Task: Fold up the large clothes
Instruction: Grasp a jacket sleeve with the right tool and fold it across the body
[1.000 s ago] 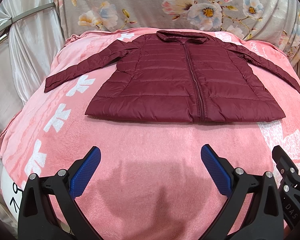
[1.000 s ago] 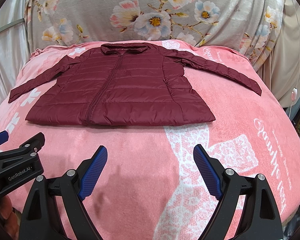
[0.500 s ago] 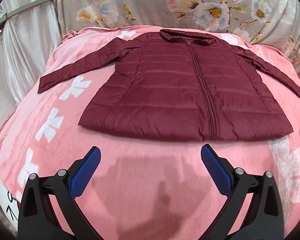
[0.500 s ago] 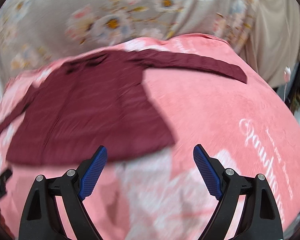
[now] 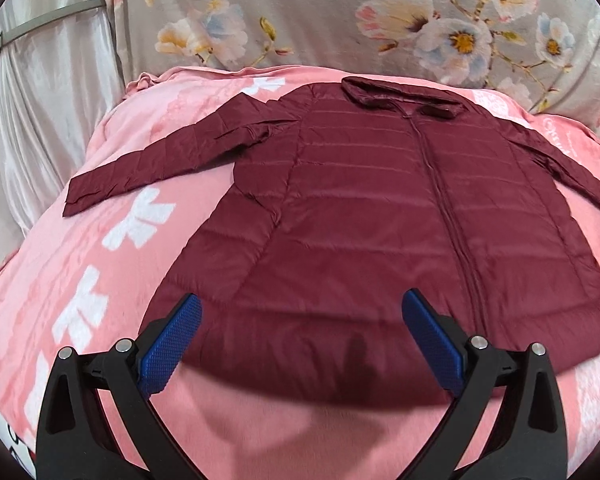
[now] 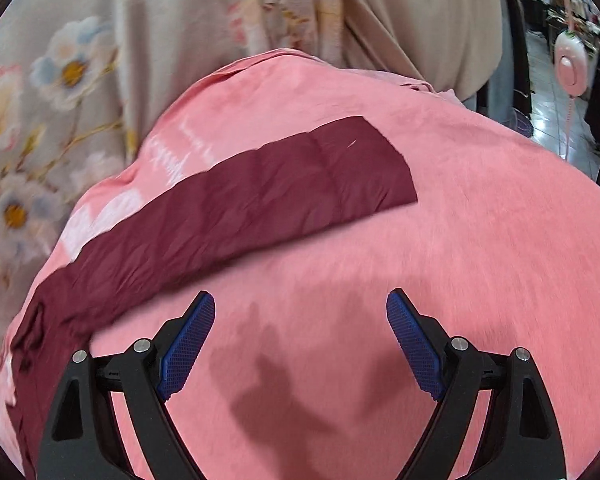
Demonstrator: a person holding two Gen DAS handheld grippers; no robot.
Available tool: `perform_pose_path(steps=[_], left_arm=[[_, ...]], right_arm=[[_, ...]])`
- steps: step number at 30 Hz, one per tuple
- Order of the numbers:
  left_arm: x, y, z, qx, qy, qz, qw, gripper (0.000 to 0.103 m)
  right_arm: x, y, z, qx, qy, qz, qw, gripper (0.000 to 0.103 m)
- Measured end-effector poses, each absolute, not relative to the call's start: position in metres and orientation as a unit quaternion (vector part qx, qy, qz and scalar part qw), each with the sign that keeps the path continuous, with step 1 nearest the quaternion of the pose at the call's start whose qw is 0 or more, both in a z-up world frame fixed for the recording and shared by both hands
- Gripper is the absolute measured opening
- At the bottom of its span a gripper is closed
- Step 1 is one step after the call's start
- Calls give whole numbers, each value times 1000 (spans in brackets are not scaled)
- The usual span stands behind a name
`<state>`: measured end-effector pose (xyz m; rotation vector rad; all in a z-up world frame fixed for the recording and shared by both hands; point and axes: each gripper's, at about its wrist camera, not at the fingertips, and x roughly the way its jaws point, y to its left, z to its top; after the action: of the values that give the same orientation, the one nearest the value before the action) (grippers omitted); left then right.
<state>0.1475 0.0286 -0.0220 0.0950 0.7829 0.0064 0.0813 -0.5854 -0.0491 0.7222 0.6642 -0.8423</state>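
Note:
A maroon quilted jacket (image 5: 380, 220) lies flat and zipped on a pink blanket (image 5: 100, 240), collar at the far side, both sleeves spread out. My left gripper (image 5: 304, 320) is open and empty, above the jacket's near hem on its left half. My right gripper (image 6: 300, 320) is open and empty over bare blanket, just short of the jacket's right sleeve (image 6: 240, 200), whose cuff (image 6: 372, 164) lies ahead and a little right.
A flowered grey cloth (image 5: 340, 20) hangs behind the blanket. A silvery curtain (image 5: 40, 100) hangs at the left. In the right wrist view the blanket (image 6: 500, 240) drops off at the right, with a pink round device (image 6: 572, 64) and a room floor beyond.
My left gripper has moved forward from the bare blanket to over the jacket's hem. My right gripper has swung right and forward, from facing the whole jacket to facing the right sleeve.

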Motion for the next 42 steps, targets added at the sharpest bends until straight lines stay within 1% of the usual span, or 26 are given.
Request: perform_pose_path(steps=[6, 7, 8, 9, 10, 11, 12, 14, 18, 21, 25, 30, 33, 36, 40, 41, 42], left_arm=[[176, 33, -33, 32, 400, -6, 916, 98], [179, 33, -34, 31, 403, -9, 915, 98], [183, 34, -35, 30, 405, -9, 914, 98], [184, 34, -35, 30, 405, -8, 914, 98], [187, 35, -35, 29, 406, -7, 914, 98], [190, 37, -35, 27, 405, -7, 914, 98], [192, 38, -35, 26, 404, -6, 914, 98], [197, 41, -35, 20, 404, -1, 915, 98], [204, 47, -32, 11, 404, -1, 915, 98], [207, 51, -29, 6, 400, 2, 917, 98], [212, 58, -22, -3, 393, 5, 920, 98], [218, 71, -15, -21, 388, 2, 921, 98], [225, 83, -13, -43, 393, -6, 919, 98], [233, 93, -11, -59, 394, -11, 917, 98], [251, 97, -9, -75, 395, -26, 915, 98], [258, 97, -8, -83, 395, -34, 914, 98], [263, 97, -7, -89, 396, -40, 913, 98]], right_arm=[[91, -633, -66, 380, 281, -414, 778, 80], [92, -637, -65, 381, 277, -418, 777, 77], [94, -641, -64, 382, 273, -421, 776, 70], [96, -645, -62, 385, 269, -422, 775, 58], [100, -649, -60, 391, 263, -419, 776, 50], [105, -653, -57, 394, 259, -413, 779, 29], [113, -654, -52, 391, 257, -412, 782, 15], [127, -646, -34, 370, 245, -408, 798, 8], [180, -589, 25, 285, 218, -342, 869, 6], [232, -505, 67, 213, 216, -231, 924, 6], [284, -393, 86, 142, 239, -97, 956, 6], [326, -284, 68, 121, 287, 31, 950, 6], [343, -220, 38, 93, 326, 88, 937, 6], [347, -173, 6, 65, 363, 119, 922, 6], [342, -135, -25, 42, 391, 147, 907, 6], [341, -129, -29, 38, 395, 155, 905, 8], [345, -124, -34, 36, 399, 163, 902, 13]])
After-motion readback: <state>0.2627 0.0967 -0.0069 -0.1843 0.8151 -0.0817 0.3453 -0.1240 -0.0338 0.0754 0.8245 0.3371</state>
